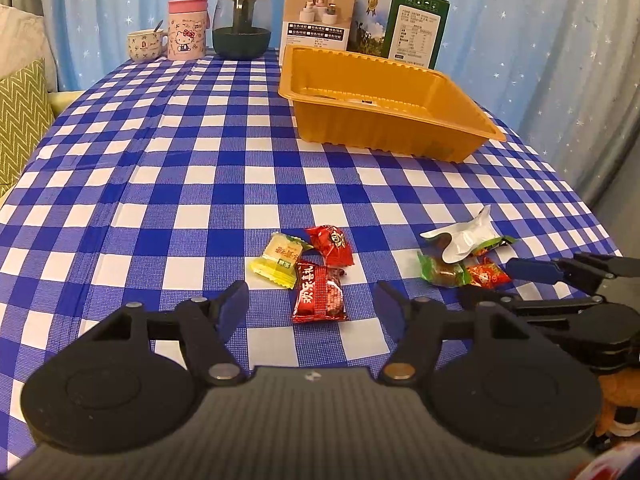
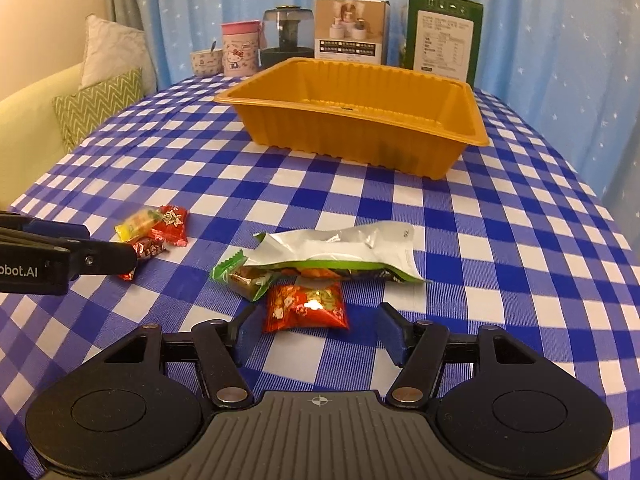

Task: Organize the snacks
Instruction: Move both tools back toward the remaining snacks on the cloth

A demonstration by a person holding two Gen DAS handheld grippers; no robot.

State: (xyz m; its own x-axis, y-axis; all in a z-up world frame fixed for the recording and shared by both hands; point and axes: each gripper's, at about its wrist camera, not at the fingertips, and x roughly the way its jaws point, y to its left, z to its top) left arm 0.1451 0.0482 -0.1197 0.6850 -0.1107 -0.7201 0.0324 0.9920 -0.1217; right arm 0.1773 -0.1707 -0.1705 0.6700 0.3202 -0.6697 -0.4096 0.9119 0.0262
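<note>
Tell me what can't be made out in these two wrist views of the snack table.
- Orange ribbed plastic tray: its near wall hides most of the floor in both views; contents uncertain.
- Dark red printed candy: right wrist view, partly behind the left gripper.
- Green-wrapped candy: partly under the torn silver and green snack bag.
- Green printed carton: label text too small to read.
- Brown fuzzy object: left wrist view, cut off by the edge.

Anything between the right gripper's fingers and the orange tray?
Yes: in the right wrist view a red snack packet, a green-wrapped candy and a silver-green bag lie before the orange tray; beyond them, bare cloth.
</note>
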